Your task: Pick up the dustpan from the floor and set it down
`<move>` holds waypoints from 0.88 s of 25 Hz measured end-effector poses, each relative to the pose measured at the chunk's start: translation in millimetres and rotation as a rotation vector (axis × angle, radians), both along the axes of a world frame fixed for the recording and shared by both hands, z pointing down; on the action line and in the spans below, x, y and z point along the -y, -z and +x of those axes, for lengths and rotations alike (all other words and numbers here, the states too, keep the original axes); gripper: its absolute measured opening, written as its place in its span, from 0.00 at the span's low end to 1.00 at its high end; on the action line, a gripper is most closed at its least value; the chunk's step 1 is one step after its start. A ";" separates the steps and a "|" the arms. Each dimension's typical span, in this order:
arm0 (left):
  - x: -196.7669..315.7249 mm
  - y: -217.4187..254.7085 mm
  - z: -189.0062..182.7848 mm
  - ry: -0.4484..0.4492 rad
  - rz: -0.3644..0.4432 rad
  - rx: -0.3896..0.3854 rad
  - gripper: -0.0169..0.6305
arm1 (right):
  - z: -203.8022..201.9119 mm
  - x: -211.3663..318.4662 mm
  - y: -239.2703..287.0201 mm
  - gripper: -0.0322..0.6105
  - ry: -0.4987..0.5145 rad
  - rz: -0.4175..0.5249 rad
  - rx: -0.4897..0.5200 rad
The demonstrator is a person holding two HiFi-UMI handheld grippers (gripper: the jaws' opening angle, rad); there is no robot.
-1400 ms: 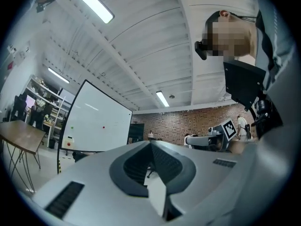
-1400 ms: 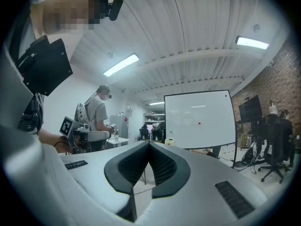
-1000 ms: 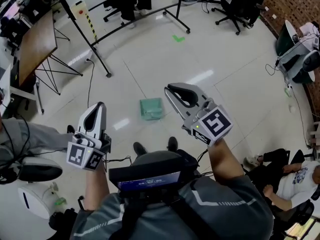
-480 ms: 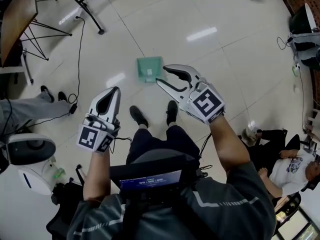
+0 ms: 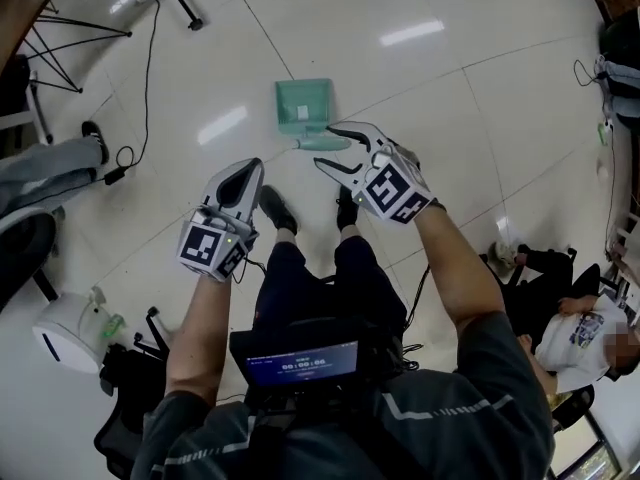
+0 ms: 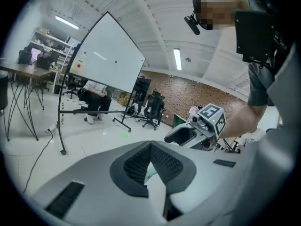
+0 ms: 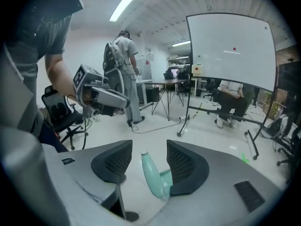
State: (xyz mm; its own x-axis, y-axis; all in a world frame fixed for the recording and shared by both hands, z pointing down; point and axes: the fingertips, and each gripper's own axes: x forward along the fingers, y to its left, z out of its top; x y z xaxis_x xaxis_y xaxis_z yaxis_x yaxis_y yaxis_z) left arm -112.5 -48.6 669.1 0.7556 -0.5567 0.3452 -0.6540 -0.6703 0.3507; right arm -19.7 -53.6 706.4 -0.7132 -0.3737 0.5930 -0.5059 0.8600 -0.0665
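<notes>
The green dustpan [image 5: 304,103] lies flat on the pale floor, its handle [image 5: 322,143] pointing toward me. My right gripper [image 5: 326,146] hangs low over that handle with its jaws opening. In the right gripper view the handle [image 7: 154,175] rises between the two dark pads [image 7: 113,163] without touching either. My left gripper [image 5: 247,168] is lower left of the pan and apart from it. Its jaws [image 6: 150,149] are shut with nothing held, and only a sliver of green shows through them.
My two black shoes [image 5: 274,208] stand just behind the dustpan. A black cable [image 5: 146,48] and a stand's foot [image 5: 182,0] lie at the upper left. A seated person [image 5: 565,328] is at the right, and a white device [image 5: 68,333] at the left.
Both grippers have dropped toward the floor. The right gripper's jaws went from shut to wide apart and now straddle the dustpan handle. The dustpan itself has not been moved.
</notes>
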 end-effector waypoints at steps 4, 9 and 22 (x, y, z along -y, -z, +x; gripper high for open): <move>2.6 -65.6 -2.2 -0.001 -0.063 0.034 0.06 | -5.2 -3.3 -71.4 0.44 0.077 -0.017 -0.082; 4.6 -103.8 1.6 -0.003 -0.082 0.032 0.06 | -6.0 -3.8 -119.7 0.45 0.115 -0.010 -0.130; 8.3 -139.1 -0.3 0.009 -0.108 0.053 0.06 | -15.1 -1.2 -150.5 0.29 0.152 0.036 -0.116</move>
